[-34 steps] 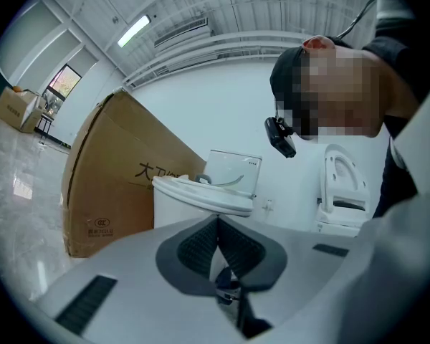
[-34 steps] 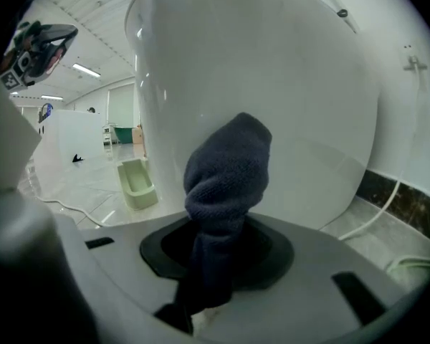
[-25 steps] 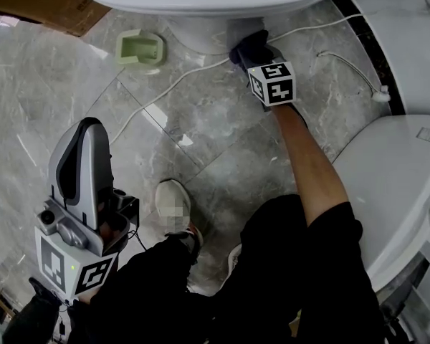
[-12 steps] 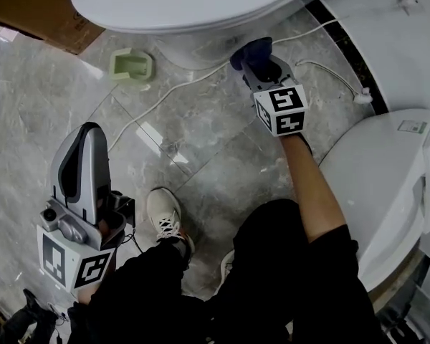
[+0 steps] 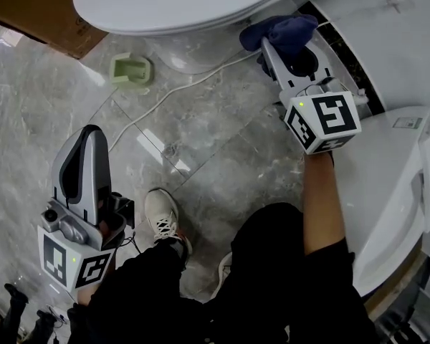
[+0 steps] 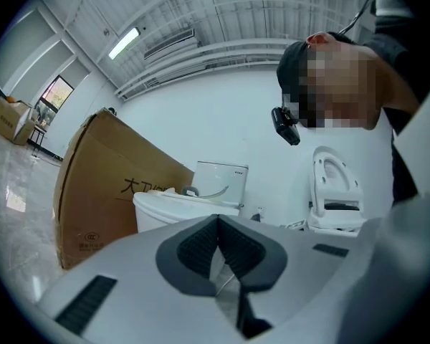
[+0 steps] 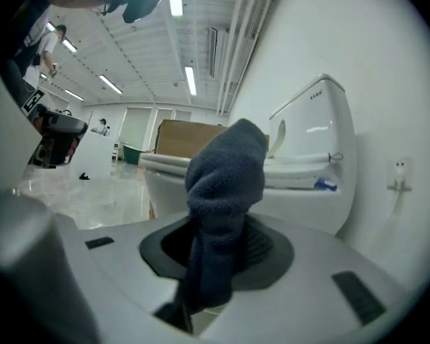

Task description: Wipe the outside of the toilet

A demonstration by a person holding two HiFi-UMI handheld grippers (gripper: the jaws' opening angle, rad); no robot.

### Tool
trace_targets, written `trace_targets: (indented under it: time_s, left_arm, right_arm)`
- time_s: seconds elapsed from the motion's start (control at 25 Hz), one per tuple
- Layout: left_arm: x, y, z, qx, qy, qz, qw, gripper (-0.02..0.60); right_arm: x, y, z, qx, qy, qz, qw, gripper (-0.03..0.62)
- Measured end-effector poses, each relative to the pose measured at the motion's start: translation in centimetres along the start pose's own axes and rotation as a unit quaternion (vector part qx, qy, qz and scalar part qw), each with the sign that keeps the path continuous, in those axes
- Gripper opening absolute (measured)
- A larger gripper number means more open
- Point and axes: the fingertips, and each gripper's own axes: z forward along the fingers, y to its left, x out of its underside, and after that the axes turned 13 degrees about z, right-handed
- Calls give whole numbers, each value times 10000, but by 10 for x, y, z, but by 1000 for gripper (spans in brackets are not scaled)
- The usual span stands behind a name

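While the right gripper was down at the foot of the toilet a second ago, it has since lifted and swung right, and now holds the cloth beside the bowl's rear, just under the seat's edge. Whether cloth touches porcelain I cannot tell. I judge the base pass done and the upper side next. Its jaws clamp the cloth, a thick dark-blue terry wad bunched above ribbed black pads. The left gripper hangs by the knee, jaws pressed together on nothing. The toilet is smooth, glossy, rounded white. The floor is polished grey veined stone, crossed by a thin white cable.
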Motion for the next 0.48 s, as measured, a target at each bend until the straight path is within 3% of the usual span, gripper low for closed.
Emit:
trace_targets:
  time_s: [0.16, 0.48]
  left_arm:
    - [-1, -2, 0, 17, 1, 27, 10000, 9]
    - [2, 5, -5, -26, 12, -29, 10000, 10]
  right_arm:
    - [-26, 11, 9, -148, -171, -208, 9995, 115]
    - [-24, 12, 23, -245, -339, -157, 9990, 117]
